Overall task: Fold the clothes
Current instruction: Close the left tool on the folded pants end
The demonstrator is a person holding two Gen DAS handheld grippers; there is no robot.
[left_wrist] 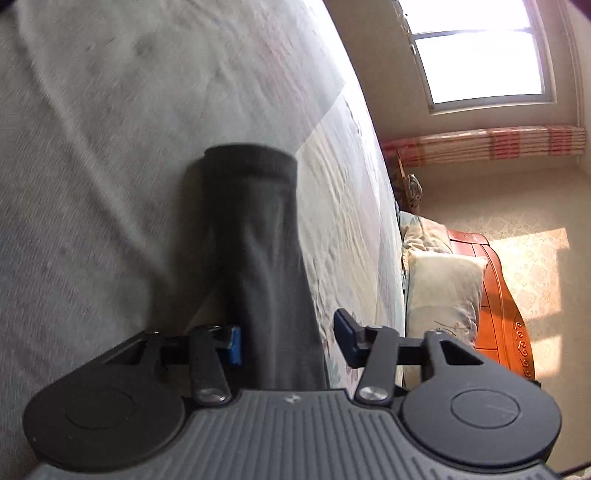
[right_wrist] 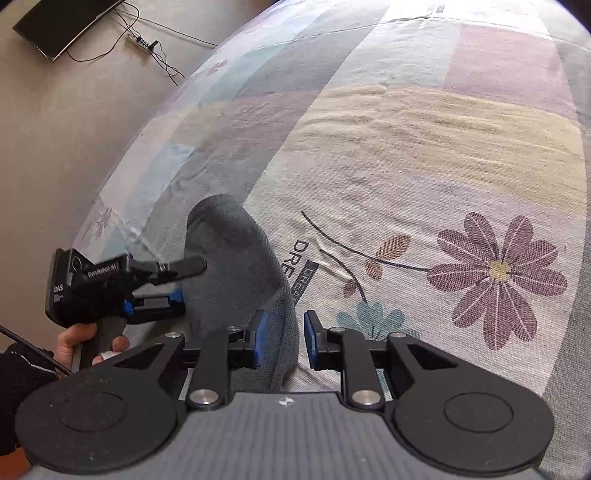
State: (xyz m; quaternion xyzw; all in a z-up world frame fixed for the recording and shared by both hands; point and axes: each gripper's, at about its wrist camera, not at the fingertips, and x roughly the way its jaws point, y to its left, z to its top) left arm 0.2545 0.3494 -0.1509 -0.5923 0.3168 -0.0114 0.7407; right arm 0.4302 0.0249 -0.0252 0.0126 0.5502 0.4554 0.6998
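A dark grey sock [left_wrist: 258, 240] stretches away from my left gripper [left_wrist: 290, 341], its ribbed cuff at the far end. This gripper is open: the sock passes between the blue pads [left_wrist: 233, 345], close to the left one and apart from the right. In the right wrist view the sock [right_wrist: 232, 251] lies on the flowered bedspread [right_wrist: 424, 147], rounded end away from me. My right gripper [right_wrist: 283, 339] is open, with the sock's near edge in the gap. The left gripper [right_wrist: 186, 284] comes in from the left, fingers at the sock's side.
A hand [right_wrist: 79, 341] holds the left gripper's handle. Pillows [left_wrist: 443, 291] and a wooden headboard [left_wrist: 502, 317] lie past the bed's right edge, under a window [left_wrist: 480, 55]. A television [right_wrist: 62, 22] and a power strip with cables [right_wrist: 142, 40] lie on the floor beyond the bed.
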